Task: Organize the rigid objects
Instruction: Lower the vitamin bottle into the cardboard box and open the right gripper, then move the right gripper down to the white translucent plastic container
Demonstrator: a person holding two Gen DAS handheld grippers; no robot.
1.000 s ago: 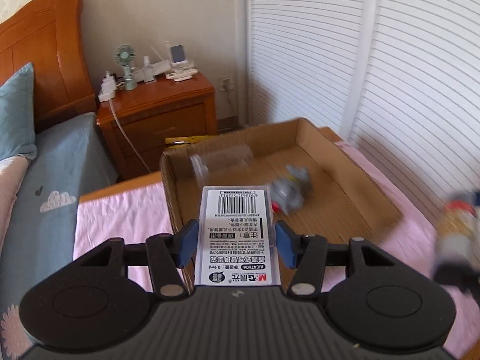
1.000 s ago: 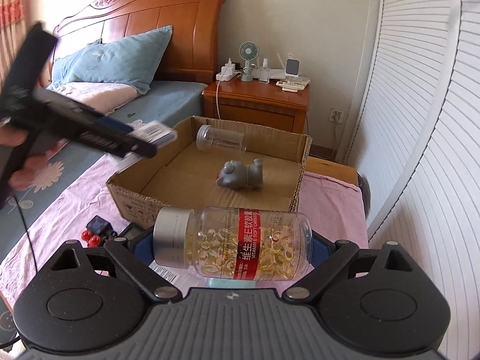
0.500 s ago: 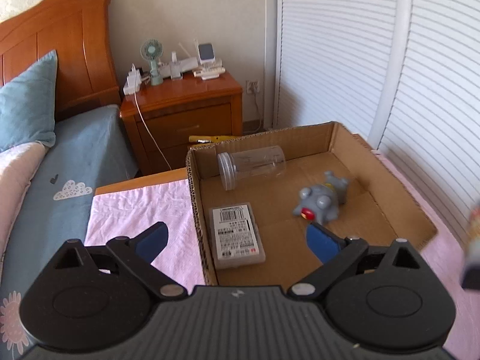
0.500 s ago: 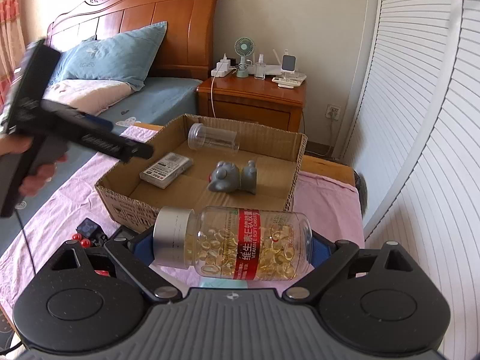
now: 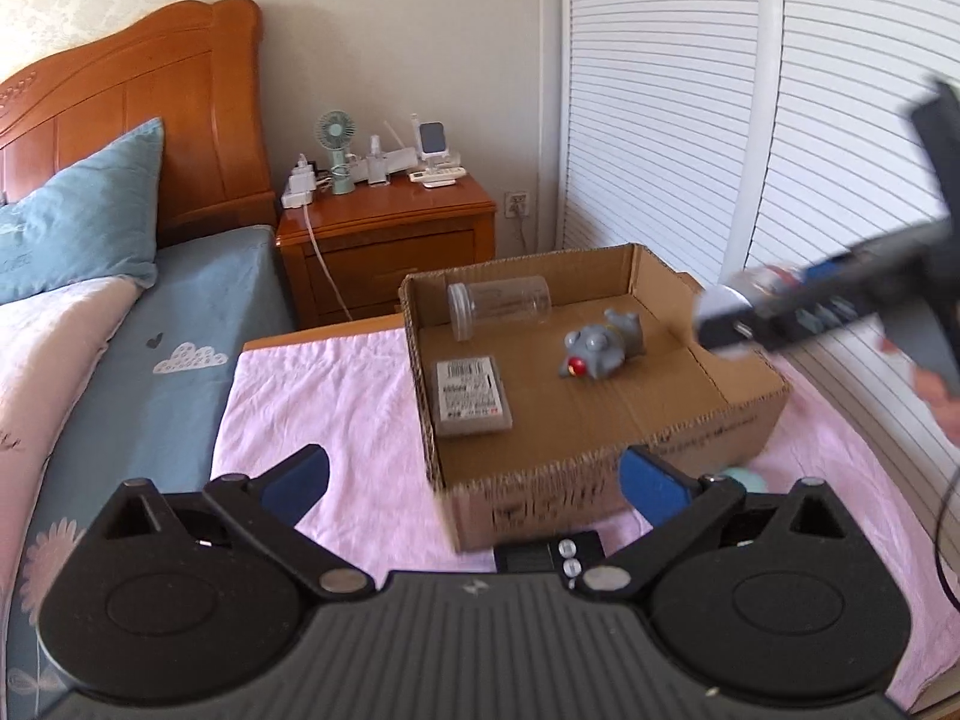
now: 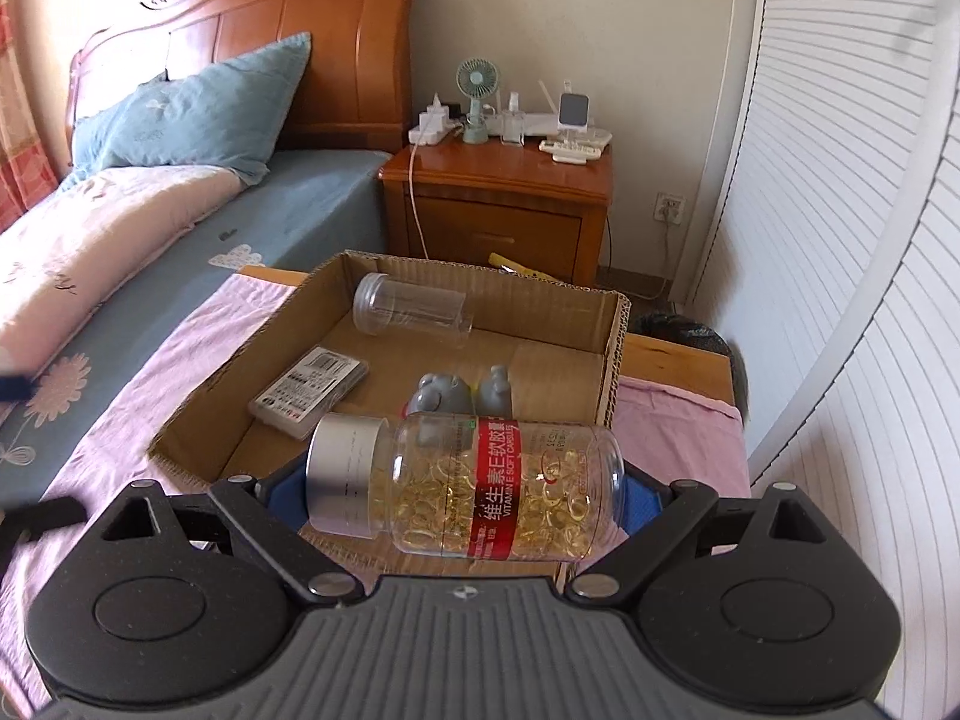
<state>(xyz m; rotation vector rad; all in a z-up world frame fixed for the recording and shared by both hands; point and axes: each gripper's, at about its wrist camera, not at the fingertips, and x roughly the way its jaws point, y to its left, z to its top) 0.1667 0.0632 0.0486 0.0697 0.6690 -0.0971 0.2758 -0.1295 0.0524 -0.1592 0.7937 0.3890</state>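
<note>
A shallow cardboard box (image 5: 606, 474) (image 6: 612, 354) sits on a pink cloth. Inside lie a clear empty jar (image 5: 498, 303) (image 6: 414, 312), a grey toy (image 5: 600, 348) (image 6: 450, 393) and a flat labelled case (image 5: 471, 396) (image 6: 312, 387). My left gripper (image 5: 474, 480) is open and empty, pulled back before the box's near wall. My right gripper (image 6: 465, 489) is shut on a vitamin E capsule bottle (image 6: 468, 483) with a silver cap, held sideways over the box's near edge. It appears blurred at the right of the left wrist view (image 5: 780, 312).
A wooden nightstand (image 5: 390, 246) (image 6: 498, 204) with a fan and small items stands behind the box. A bed with a blue pillow (image 5: 78, 216) lies left. Louvred white doors (image 5: 720, 120) line the right. A small black object (image 5: 552, 549) lies by the left gripper.
My left gripper released the labelled case into the box, opened and drew back. My right gripper carried the capsule bottle forward over the box.
</note>
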